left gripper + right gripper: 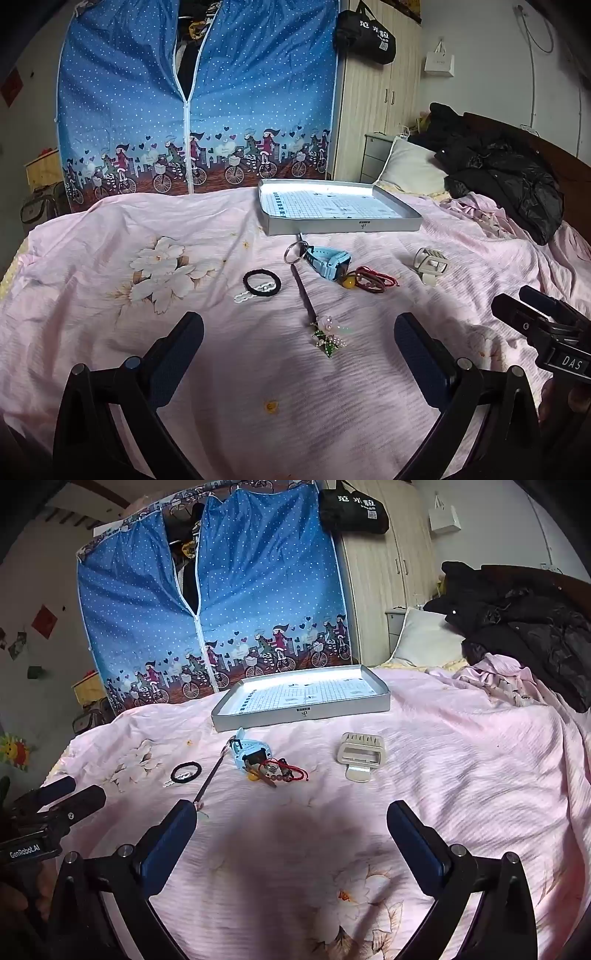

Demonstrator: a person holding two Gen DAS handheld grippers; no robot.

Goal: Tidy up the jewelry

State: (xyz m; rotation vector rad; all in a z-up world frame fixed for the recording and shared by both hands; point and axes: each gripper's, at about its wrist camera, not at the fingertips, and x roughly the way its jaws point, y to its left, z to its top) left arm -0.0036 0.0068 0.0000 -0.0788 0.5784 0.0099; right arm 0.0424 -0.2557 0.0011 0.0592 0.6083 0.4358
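Note:
Jewelry lies scattered on a pink flowered bedsheet (110,229). A hair stick (306,299) with a flower and beaded end (328,334) sits just ahead of my open left gripper (299,328). Beyond it lie a black hair tie (261,283), a metal ring (294,253), a blue watch (328,258), red cord bracelets (373,280) and a white hair clip (430,264). A shallow grey tray (343,226) rests farther back. My right gripper (291,816) is open above bare sheet, with the white hair clip (360,755) and the blue watch (251,751) ahead.
A blue dotted fabric wardrobe (195,99) stands behind the bed. Black jackets (506,173) and a pillow (410,166) pile up at the right. A wooden cupboard (376,110) is at the back right. The right gripper's fingers (532,314) show at the left view's right edge.

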